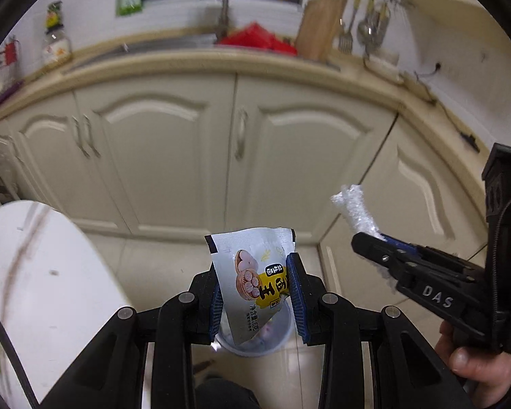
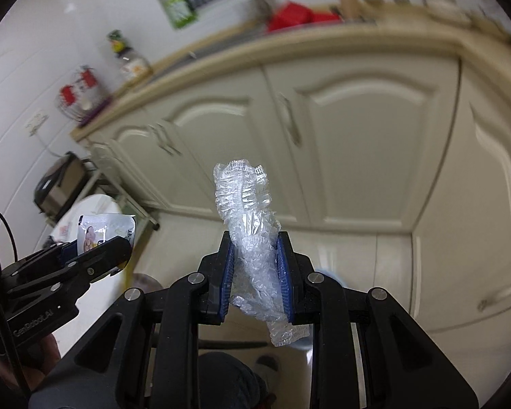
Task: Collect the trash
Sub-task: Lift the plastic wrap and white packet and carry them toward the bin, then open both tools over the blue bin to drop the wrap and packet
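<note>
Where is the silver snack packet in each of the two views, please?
Left wrist view: the silver snack packet is low in the centre, clamped in the left hand-held gripper.
Right wrist view: it is at the lower left, small, sticking out of the same hand-held gripper.
Shared landmark: the cream cabinet doors stand behind it in both views.

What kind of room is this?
Most likely a home kitchen: cream cupboard doors under a counter, a sink tap by the window, and spoons and forks hanging on a wall rail.
</note>
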